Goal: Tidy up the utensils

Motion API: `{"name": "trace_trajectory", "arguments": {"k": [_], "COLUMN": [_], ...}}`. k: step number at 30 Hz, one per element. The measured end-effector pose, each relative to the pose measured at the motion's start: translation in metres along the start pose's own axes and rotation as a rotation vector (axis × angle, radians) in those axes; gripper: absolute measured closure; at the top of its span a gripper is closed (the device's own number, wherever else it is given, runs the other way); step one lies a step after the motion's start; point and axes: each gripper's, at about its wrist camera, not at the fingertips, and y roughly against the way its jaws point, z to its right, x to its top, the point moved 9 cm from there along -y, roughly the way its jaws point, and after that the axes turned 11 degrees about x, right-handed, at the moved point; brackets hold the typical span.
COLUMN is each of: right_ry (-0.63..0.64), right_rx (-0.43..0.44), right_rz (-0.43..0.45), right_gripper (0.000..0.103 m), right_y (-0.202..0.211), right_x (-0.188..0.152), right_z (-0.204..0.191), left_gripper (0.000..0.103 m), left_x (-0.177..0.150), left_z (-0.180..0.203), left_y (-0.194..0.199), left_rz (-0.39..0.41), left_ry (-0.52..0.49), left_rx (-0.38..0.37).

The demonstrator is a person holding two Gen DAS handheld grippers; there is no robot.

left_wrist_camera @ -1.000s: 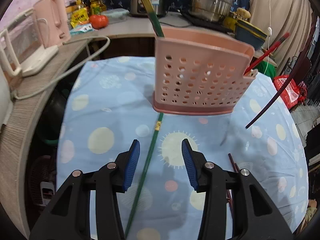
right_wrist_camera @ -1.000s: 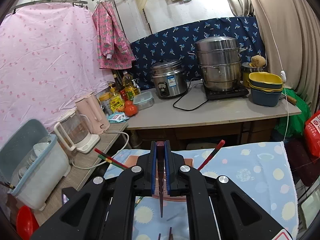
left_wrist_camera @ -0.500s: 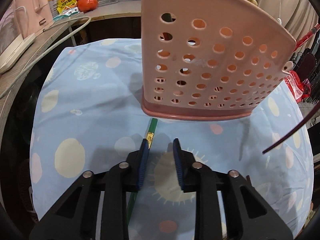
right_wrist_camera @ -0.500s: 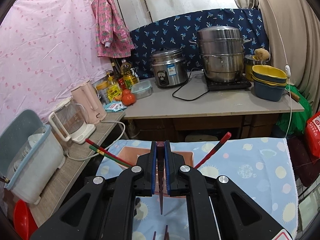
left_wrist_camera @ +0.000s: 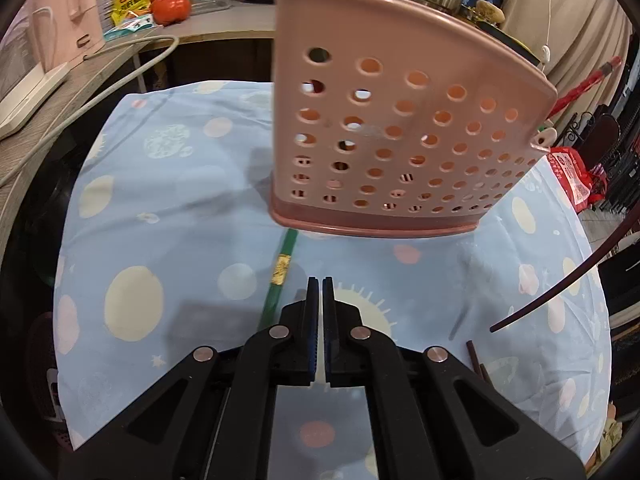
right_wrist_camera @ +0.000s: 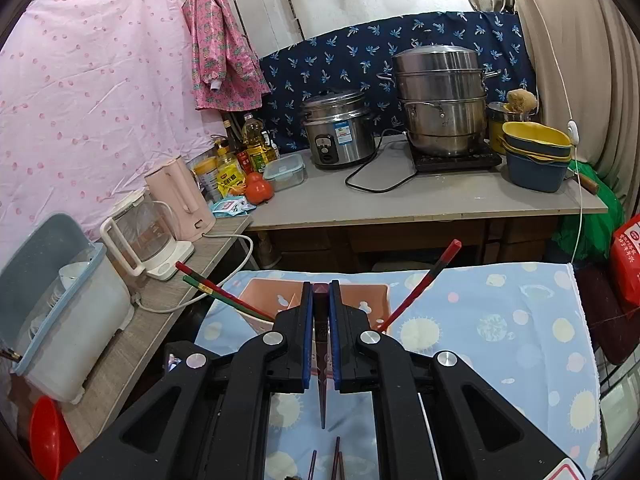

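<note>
A pink perforated utensil holder (left_wrist_camera: pixel 400 128) stands on the blue dotted tablecloth; it also shows in the right wrist view (right_wrist_camera: pixel 264 300) with red and green chopsticks (right_wrist_camera: pixel 224 294) sticking out. A green chopstick (left_wrist_camera: pixel 280 276) lies on the cloth in front of the holder, just left of my left gripper (left_wrist_camera: pixel 320 284), which is shut and empty. My right gripper (right_wrist_camera: pixel 320 292) is shut on a dark red chopstick (right_wrist_camera: pixel 322 384), held above the table with its tip pointing down. That chopstick shows at the right in the left wrist view (left_wrist_camera: pixel 568 280).
Several dark chopsticks (right_wrist_camera: pixel 336 460) lie on the cloth below the right gripper. A counter (right_wrist_camera: pixel 400 200) behind holds a rice cooker (right_wrist_camera: pixel 338 128), steamer pot, bowls and bottles. Kettles (right_wrist_camera: pixel 176 196) and a dish bin (right_wrist_camera: pixel 56 304) stand on the left shelf.
My left gripper has closed from wide open to shut and moved nearer the holder, beside the green chopstick. My right gripper has kept the dark chopstick and risen slightly.
</note>
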Motion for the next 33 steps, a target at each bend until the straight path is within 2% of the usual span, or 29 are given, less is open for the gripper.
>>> {"name": "trace_trajectory", "arguments": {"k": [7, 9, 11, 12, 18, 21, 22, 26, 29, 33], "right_ry": [-0.007, -0.009, -0.010, -0.011, -0.016, -0.018, -0.019, -0.018, -0.016, -0.008], "right_rx": [0.007, 0.011, 0.013, 0.013, 0.012, 0.012, 0.013, 0.014, 0.015, 0.017], "right_rz": [0.004, 0.003, -0.001, -0.002, -0.011, -0.013, -0.013, -0.016, -0.014, -0.005], "right_gripper": [0.096, 0.096, 0.096, 0.096, 0.096, 0.096, 0.096, 0.096, 0.096, 0.096], "right_y": [0.004, 0.004, 0.003, 0.002, -0.001, -0.001, -0.001, -0.001, 0.002, 0.011], "right_x": [-0.003, -0.005, -0.006, -0.006, -0.008, -0.008, -0.008, -0.010, -0.011, -0.010], "right_z": [0.001, 0.000, 0.000, -0.001, 0.002, 0.002, 0.003, 0.001, -0.001, -0.006], "left_gripper": [0.097, 0.087, 0.072, 0.071, 0.072, 0.084, 0.091, 0.095, 0.096, 0.096], "left_x": [-0.002, 0.002, 0.005, 0.006, 0.009, 0.009, 0.009, 0.009, 0.009, 0.012], "left_z": [-0.011, -0.010, -0.009, -0.009, -0.011, -0.012, -0.013, -0.013, -0.010, -0.001], "left_y": [-0.004, -0.006, -0.010, -0.013, -0.030, -0.032, -0.032, -0.029, -0.013, 0.031], "left_rz": [-0.011, -0.009, -0.001, 0.000, -0.022, -0.012, -0.013, -0.015, 0.004, 0.069], "left_ry": [-0.006, -0.008, -0.020, -0.023, 0.009, 0.013, 0.018, 0.016, 0.015, -0.005], "left_rx": [0.017, 0.013, 0.028, 0.041, 0.038, 0.042, 0.037, 0.023, 0.011, -0.012]}}
